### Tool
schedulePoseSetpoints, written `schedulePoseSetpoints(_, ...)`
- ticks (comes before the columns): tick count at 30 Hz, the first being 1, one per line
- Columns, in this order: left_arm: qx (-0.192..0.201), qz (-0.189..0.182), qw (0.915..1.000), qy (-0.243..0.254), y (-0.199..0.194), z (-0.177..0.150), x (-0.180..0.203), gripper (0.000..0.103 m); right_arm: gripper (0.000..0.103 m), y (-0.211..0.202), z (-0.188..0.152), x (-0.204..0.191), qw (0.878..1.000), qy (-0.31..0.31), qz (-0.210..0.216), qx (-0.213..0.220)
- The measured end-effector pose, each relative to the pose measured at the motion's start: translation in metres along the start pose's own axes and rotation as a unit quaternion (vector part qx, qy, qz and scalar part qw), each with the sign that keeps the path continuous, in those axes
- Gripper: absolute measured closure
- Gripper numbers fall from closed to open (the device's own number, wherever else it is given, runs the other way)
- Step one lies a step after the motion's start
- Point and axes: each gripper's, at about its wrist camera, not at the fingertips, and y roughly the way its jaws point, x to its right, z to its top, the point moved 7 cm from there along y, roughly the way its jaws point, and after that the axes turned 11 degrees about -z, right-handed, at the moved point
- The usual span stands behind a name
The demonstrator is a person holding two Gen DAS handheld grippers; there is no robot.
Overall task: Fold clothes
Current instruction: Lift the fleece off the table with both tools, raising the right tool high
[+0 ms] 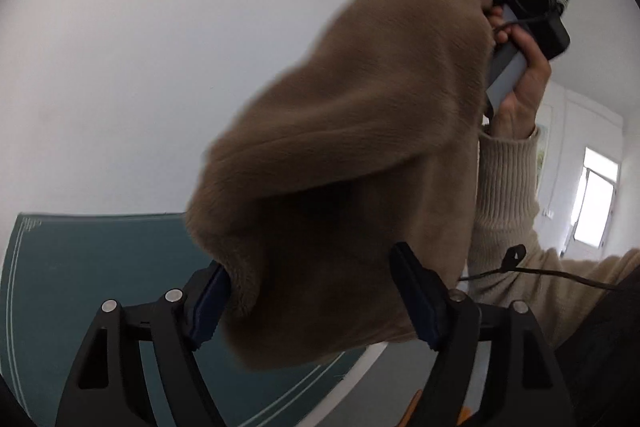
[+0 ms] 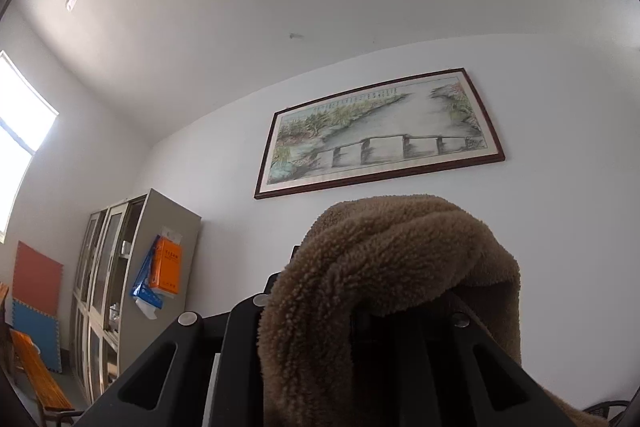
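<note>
A fuzzy brown fleece garment is hanging in the air above a teal mat. The left gripper is standing with its blue-padded fingers spread wide, the fleece's lower edge lying loosely between them. The right gripper, raised by a hand in a ribbed cream sleeve, is apparently pinching the fleece, though the cloth is draping over its fingertips.
</note>
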Motion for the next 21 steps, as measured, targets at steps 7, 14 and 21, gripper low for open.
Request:
schedulePoseSetpoints(7,-0.038,-0.08,0.9932,0.076,0.008,-0.011,0.049,0.023,0.085,0.006,-0.024,0.03,0.998,-0.012,-0.058,-0.034)
schedulePoseSetpoints(14,-0.125,-0.084,0.9822,0.112,0.035,-0.056,0.074,0.023,0.085,0.004,-0.067,0.08,0.991,0.019,-0.113,-0.066)
schedulePoseSetpoints(21,-0.071,0.011,0.9948,0.072,0.026,-0.029,0.022,0.022,0.085,-0.006,-0.076,0.095,0.992,0.026,-0.1,-0.079)
